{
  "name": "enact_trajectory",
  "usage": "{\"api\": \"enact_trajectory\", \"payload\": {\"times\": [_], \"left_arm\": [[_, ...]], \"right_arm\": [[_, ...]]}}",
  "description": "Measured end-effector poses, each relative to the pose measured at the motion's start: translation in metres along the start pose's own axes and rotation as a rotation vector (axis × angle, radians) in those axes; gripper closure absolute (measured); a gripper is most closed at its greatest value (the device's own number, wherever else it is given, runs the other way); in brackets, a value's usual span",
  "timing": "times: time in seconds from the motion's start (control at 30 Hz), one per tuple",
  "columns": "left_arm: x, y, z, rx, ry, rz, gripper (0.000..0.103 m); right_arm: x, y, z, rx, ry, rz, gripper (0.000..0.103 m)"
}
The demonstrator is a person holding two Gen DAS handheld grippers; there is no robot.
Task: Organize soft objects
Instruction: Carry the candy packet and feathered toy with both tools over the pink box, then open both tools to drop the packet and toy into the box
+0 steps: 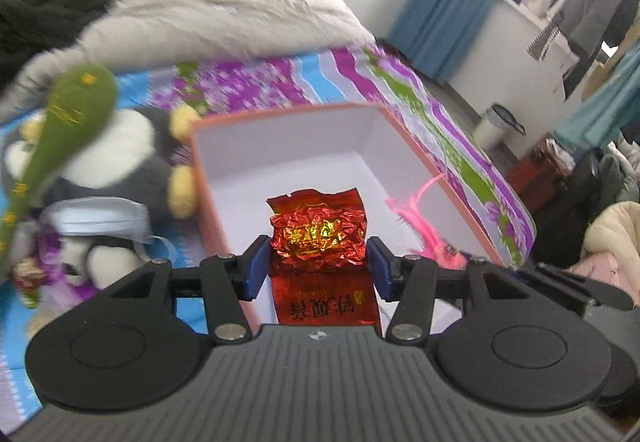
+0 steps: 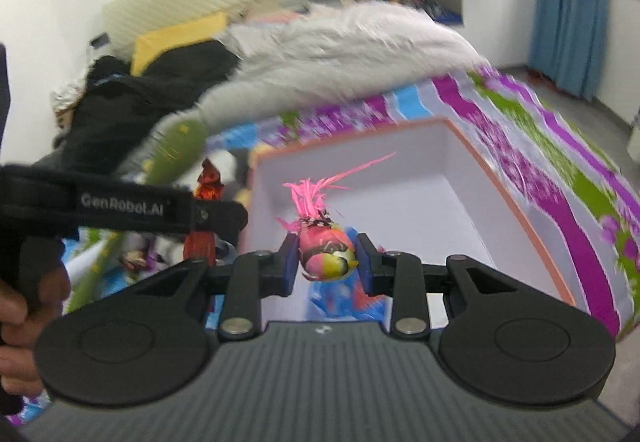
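a: both hands loaded here. the left gripper (image 1: pixel 319 266) has its blue pads pinched on a crinkled red foil packet (image 1: pixel 319 242), and it's hanging right over the near edge of the open box (image 1: pixel 280 134).

b: and the right gripper (image 2: pixel 326 262) is clamped on a little bird toy (image 2: pixel 326 256), pink feathers sticking up out of the top. same idea: it sits above the near wall of that box (image 2: pixel 360 146).

a: makes sense why the box is where it is, flat on the patterned bedsheet (image 1: pixel 256 82), mouth up, white inside. from the left wrist view i see nothing resting on its floor, so i'd judge it's the collecting spot.

b: the grips look chosen for softness. the packet is squeezed across its puffy middle, so the foil buckles instead of slipping. the bird is held by its body, leaving the feathers free.

a: the rest of the pile waits left of the box: a grey and white plush toy (image 1: pixel 116 162), a light blue face mask (image 1: pixel 100 220) draped in front of it, and a long green spoon-shaped thing (image 1: pixel 68 114) lying across.

b: all touching or overlapping, hard to separate in the blur.

a: my read is both items are poised for the drop, neither one let go.

b: the feathers could snag on the box wall if the bird goes in low.
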State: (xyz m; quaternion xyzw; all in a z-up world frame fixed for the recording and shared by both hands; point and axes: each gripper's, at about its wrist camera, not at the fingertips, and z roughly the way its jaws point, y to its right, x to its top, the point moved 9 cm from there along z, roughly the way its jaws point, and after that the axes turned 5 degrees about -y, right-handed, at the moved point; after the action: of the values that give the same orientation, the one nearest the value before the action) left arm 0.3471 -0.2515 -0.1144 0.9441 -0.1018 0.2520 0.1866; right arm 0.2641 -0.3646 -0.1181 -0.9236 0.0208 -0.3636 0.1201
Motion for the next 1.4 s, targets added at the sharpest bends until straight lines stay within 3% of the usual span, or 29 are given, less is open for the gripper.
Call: {"api": "enact_trajectory", "payload": {"times": [0.37,0.67,0.73,1.0,1.4], "left_arm": [[-0.008,0.022,0.119,-0.007,-0.175,0.045,0.045],[-0.014,0.022,0.154,0.006,-0.224,0.053,0.044],[-0.015,0.019,0.155,0.013,-0.236,0.048,0.039],[-0.007,0.024,0.114,-0.005,-0.167,0.067,0.039],[-0.016,0.029,-0.018,0.007,0.015,0.085,0.039]], "right_arm": [[-0.046,0.070,0.076,-0.034,-0.181,0.121,0.069],[-0.058,0.087,0.108,-0.047,-0.242,0.139,0.068],[-0.058,0.088,0.110,-0.045,-0.253,0.153,0.068],[-0.046,0.080,0.091,-0.069,-0.215,0.127,0.060],[-0.019,0.024,0.000,-0.009,-0.036,0.073,0.060]]}}
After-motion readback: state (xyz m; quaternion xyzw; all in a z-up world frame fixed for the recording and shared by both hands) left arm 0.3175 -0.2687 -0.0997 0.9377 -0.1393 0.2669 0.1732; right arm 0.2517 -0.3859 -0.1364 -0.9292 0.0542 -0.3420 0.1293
